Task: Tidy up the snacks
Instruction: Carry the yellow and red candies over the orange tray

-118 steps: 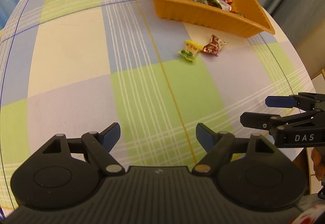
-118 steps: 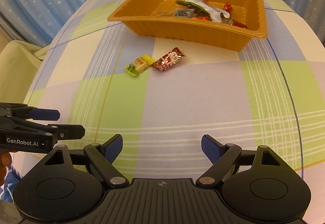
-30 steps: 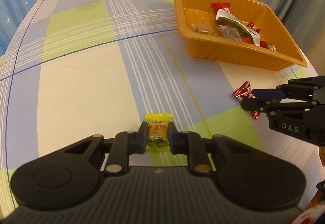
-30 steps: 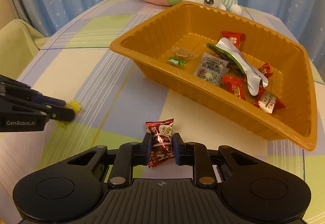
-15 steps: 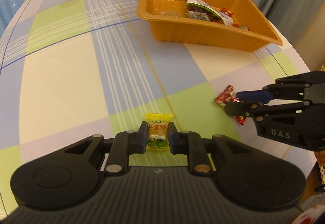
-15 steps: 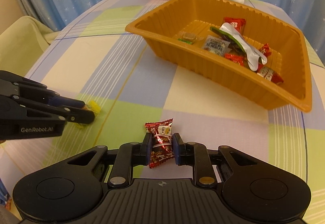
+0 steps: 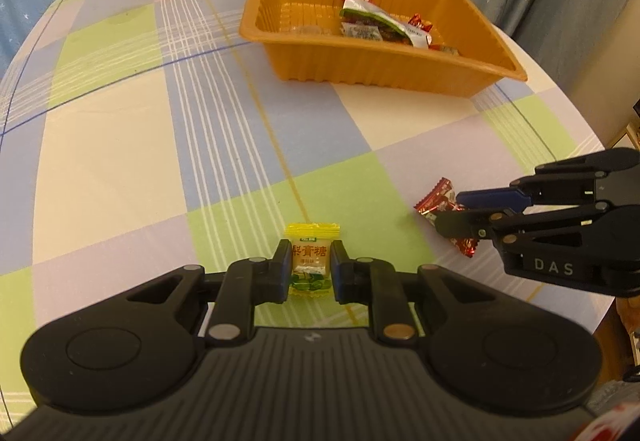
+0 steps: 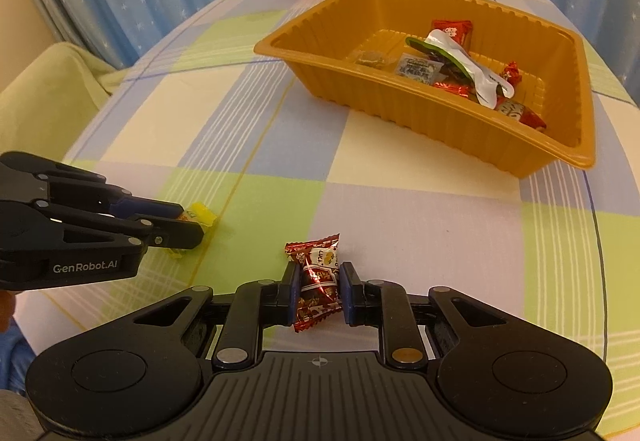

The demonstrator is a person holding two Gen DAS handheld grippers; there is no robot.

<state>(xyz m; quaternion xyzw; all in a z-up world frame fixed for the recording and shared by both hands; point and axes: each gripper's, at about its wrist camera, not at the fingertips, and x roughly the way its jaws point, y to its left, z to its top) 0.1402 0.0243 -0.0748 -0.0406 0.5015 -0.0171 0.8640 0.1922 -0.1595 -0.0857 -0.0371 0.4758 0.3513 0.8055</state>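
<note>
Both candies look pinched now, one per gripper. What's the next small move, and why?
Probably carry both toward the orange tray and over its rim. The left gripper is shut on the yellow candy, the right gripper on the red candy, and the tray, already holding other snacks, sits ahead of both grippers.

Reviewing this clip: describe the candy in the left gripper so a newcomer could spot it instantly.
Start at the orange tray on the checked tablecloth, then come toward the near edge, where two grippers each pinch a sweet. The left gripper has its jaws shut on the yellow candy. It is a flat yellow wrapper with a tan label and green base, unlike the red foil candy in the right gripper.
</note>
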